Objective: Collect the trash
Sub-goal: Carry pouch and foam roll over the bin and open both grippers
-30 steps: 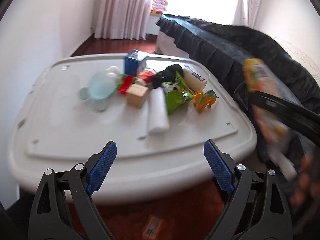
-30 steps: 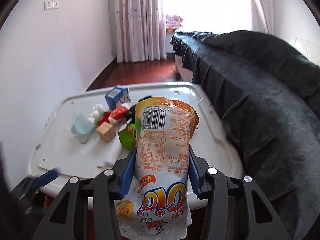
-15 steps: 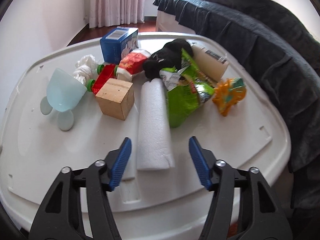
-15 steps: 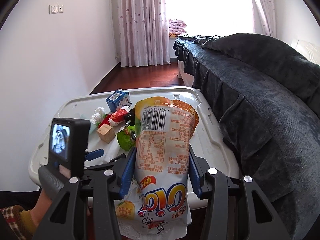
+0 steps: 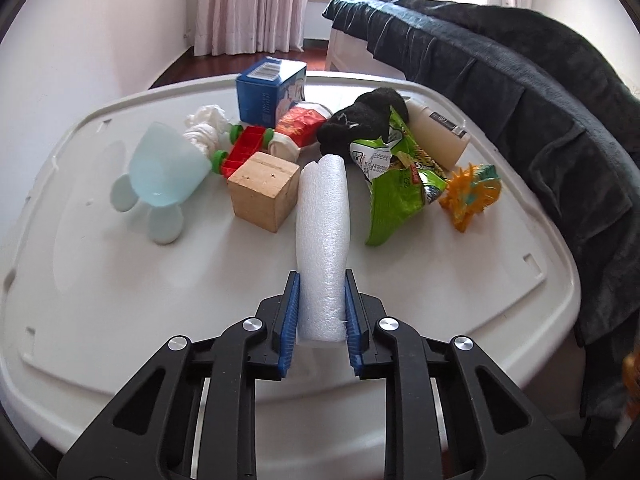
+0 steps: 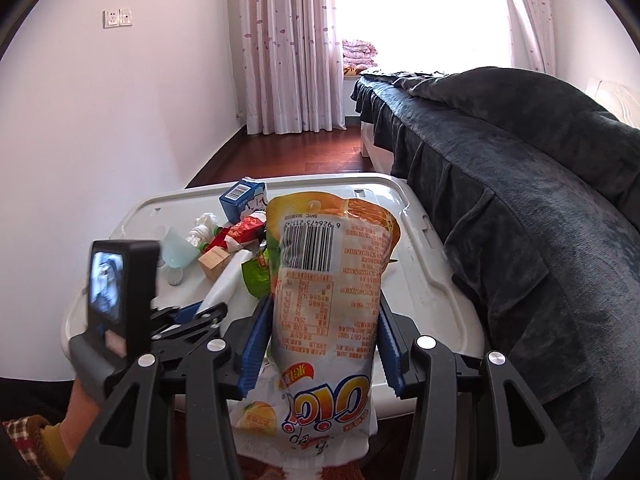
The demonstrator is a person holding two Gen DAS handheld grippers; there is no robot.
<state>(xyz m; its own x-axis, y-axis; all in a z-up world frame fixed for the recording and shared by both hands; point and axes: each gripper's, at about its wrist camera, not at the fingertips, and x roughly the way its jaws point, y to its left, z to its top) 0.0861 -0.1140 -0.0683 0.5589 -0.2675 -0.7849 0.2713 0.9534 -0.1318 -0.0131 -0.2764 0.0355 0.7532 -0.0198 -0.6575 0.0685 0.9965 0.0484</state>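
My left gripper [image 5: 320, 280] is shut on the near end of a white foam roll [image 5: 323, 236] that lies on the white table [image 5: 120, 300]. A green snack bag [image 5: 394, 184], a red wrapper [image 5: 298, 124], crumpled white tissue [image 5: 204, 126] and a blue carton [image 5: 268, 90] lie behind it. My right gripper [image 6: 322, 308] is shut on an orange and white snack bag [image 6: 328, 292] and holds it upright in the air at the table's near edge. The left gripper [image 6: 188, 312] shows in the right wrist view, low on the left.
A wooden block [image 5: 264, 188], a pale blue cup [image 5: 164, 172], a red toy [image 5: 244, 148], a black cloth [image 5: 364, 118], a cream bottle [image 5: 438, 132] and an orange toy [image 5: 472, 196] lie on the table. A dark covered sofa [image 5: 540, 100] runs along its right side.
My left gripper moved forward over the table and closed on the foam roll. My right gripper kept its hold on the orange snack bag and stayed nearly still.
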